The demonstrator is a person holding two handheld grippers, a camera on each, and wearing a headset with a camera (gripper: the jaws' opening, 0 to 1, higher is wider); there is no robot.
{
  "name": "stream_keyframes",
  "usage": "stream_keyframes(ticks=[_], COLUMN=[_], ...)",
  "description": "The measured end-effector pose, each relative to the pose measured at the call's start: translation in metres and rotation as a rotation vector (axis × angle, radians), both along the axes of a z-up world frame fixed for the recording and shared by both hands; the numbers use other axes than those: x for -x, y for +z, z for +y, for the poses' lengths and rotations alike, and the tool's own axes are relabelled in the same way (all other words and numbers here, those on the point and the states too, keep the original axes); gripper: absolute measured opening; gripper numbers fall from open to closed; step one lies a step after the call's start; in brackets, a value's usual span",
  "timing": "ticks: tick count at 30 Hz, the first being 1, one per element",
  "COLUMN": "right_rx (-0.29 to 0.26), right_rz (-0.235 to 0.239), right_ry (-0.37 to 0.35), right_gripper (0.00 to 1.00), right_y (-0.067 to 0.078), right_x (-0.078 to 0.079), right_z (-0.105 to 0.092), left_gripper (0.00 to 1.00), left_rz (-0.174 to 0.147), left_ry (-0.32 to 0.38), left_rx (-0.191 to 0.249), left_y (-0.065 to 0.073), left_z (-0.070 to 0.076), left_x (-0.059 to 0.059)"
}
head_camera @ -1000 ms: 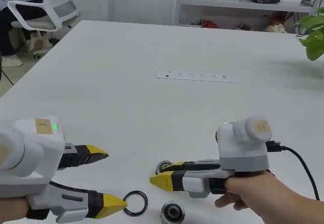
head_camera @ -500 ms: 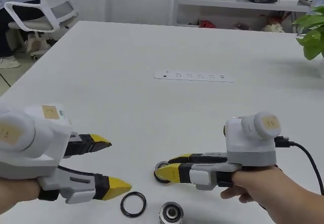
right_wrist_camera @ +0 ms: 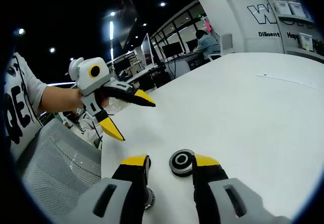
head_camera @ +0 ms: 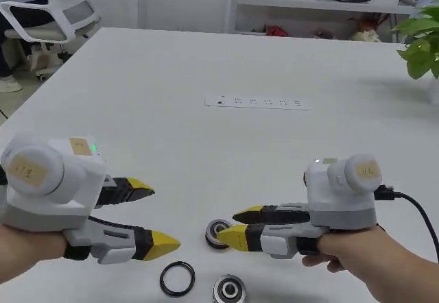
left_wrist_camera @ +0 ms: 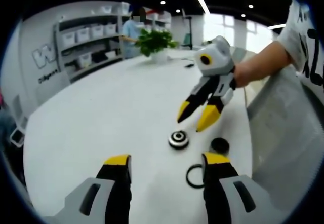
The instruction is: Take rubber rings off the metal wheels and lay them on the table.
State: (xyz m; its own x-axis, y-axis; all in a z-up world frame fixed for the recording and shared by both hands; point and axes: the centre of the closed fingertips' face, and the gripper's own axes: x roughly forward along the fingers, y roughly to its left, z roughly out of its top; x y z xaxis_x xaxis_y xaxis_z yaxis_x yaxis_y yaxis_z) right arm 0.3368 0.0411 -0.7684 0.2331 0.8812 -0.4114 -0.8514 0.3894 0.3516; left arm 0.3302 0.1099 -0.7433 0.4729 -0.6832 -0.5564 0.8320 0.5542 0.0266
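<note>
Currently one loose rubber ring lies flat on the white table, near edge, apart from both wheels. In the left gripper view the same ring sits just beside that gripper's right-hand jaw tip.

Far wheel: lies flat on the table, dark band around its rim, right at the tips of the right gripper. In the right gripper view it sits between the two yellow jaw tips, closer to the right-hand one. Can't tell whether either tip touches it.

Near wheel: flat at the table's near edge, just right of the loose ring. Partly hidden behind a jaw in the right gripper view.

Right gripper: jaws partly apart, nothing clamped, low over the table and pointing left.

Left gripper: jaws spread wide, holding nothing, hovers above the table to the left of the ring, pointing right. Own view confirms the gap is bare, with the right gripper facing it from across the wheels.

Further out: white power strip mid-table, potted plant at the far right edge, office chair beyond the far left corner.
</note>
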Motion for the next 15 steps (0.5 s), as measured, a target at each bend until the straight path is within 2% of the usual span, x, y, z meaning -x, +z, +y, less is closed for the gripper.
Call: stream_keyframes(ticks=[15], right_rx=[0.074], right_rz=[-0.069], right_ry=[0.013], right_gripper=[0.28], right_y=[-0.016], right_x=[-0.008], right_z=[-0.012], left_gripper=[0.54], left_rz=[0.013], left_ry=[-0.017], left_rx=[-0.001], left_y=[-0.010], left_z=[-0.014], left_x=[-0.010])
